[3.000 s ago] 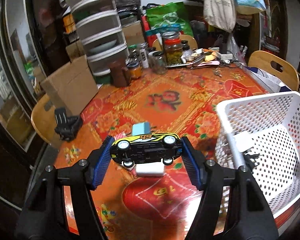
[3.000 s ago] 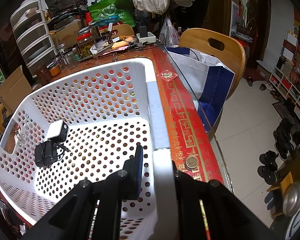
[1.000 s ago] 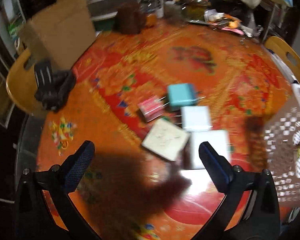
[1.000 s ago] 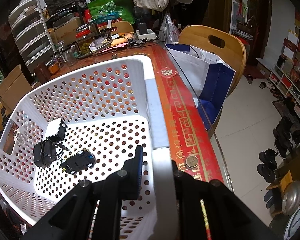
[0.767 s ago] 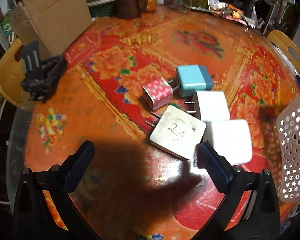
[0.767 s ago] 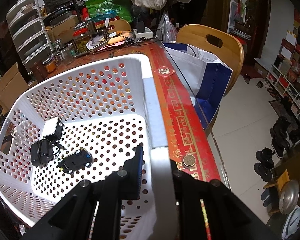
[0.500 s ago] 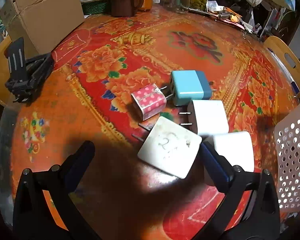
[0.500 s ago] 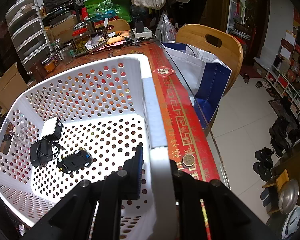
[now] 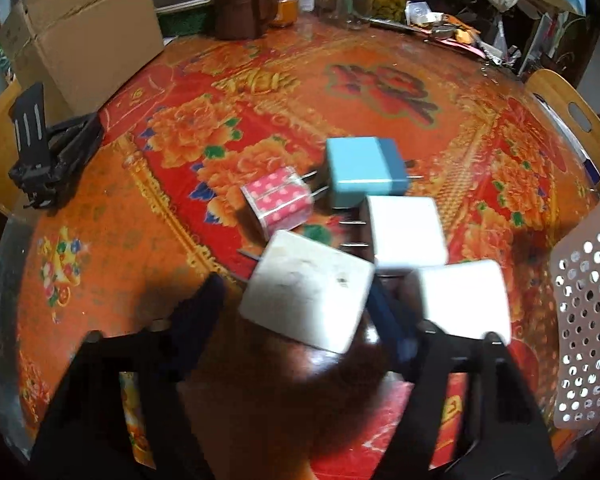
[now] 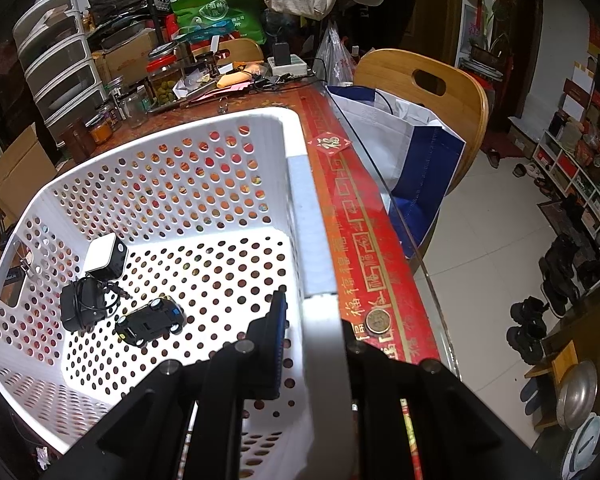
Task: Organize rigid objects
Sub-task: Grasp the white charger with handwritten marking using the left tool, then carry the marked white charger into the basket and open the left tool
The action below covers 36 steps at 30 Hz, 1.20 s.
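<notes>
On the red floral tabletop (image 9: 140, 208), the left claw (image 9: 296, 312) is closing around the nearest white charger (image 9: 308, 296), jaws either side of it. Pink (image 9: 278, 206), teal (image 9: 364, 172) and two more white chargers (image 9: 404, 228) lie just beyond it. The right claw (image 10: 312, 336) is clamped on the white basket (image 10: 300, 200) rim; a toy car (image 10: 150, 320) lies inside.

Bare tablecloth (image 9: 112, 216) left of clustered chargers (image 9: 364, 172), basket wall (image 9: 584, 320) blocking right, cardboard box (image 9: 84, 28) far left
</notes>
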Each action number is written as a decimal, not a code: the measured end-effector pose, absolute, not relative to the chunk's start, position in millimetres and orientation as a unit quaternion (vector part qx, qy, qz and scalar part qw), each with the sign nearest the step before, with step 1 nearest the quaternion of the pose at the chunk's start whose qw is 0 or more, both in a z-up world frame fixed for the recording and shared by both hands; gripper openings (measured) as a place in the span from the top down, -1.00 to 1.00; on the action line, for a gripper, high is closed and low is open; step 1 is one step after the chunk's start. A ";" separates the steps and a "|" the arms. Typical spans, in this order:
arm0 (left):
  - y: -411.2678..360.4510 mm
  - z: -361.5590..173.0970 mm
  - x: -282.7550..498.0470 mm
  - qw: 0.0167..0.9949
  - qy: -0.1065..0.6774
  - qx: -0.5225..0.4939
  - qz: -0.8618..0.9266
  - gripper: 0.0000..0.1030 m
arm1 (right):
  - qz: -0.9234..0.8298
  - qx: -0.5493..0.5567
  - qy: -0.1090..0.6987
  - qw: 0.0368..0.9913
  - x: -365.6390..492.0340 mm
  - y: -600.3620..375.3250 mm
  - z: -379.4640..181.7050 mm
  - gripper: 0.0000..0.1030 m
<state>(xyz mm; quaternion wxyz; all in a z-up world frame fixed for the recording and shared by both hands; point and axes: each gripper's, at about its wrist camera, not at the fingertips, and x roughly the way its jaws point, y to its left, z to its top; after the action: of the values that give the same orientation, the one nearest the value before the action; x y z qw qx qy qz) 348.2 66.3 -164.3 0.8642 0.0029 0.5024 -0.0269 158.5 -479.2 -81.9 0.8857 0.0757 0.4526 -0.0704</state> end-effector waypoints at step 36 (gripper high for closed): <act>-59.1 27.5 197.4 0.947 0.288 0.130 -0.052 -0.10 | -0.049 0.079 0.444 0.891 158.3 -481.1 -81.3 0.75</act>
<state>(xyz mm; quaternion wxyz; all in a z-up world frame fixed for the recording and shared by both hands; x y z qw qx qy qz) 197.4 -59.1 27.5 0.9474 0.1305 0.2877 -0.0515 158.3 -481.1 -81.3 0.8909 0.0791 0.4444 -0.0493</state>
